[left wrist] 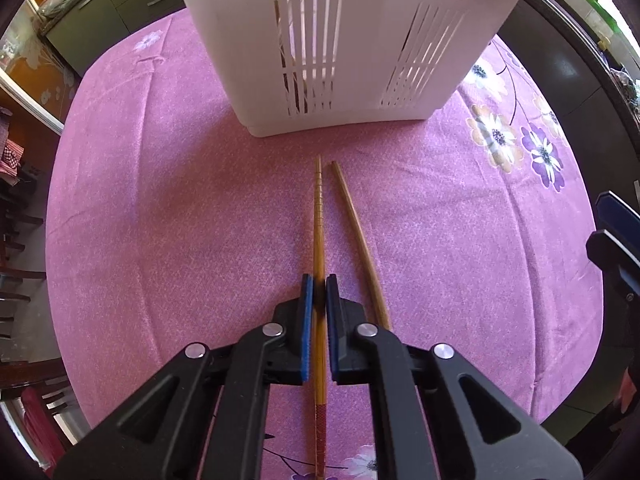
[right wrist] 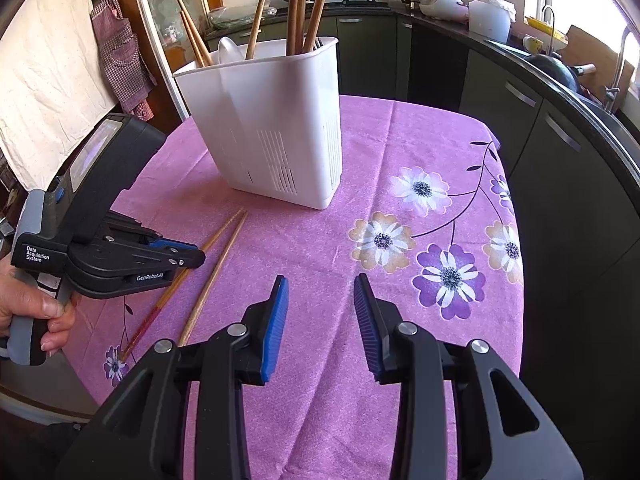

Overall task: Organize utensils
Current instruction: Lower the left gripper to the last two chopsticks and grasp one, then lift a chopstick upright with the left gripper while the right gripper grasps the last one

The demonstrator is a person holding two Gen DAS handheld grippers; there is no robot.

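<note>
Pink tablecloth (right wrist: 320,264) bare ahead of your right gripper (right wrist: 321,320), jaws parted, empty. Your left gripper (left wrist: 319,300) clenched on ridged chopstick (left wrist: 318,216); second chopstick (left wrist: 356,228) beside, short of white holder (left wrist: 332,40).

A pink floral tablecloth (right wrist: 400,140) covers the table; a checked apron (right wrist: 120,52) hangs beyond, near dark cabinets (right wrist: 560,128).
</note>
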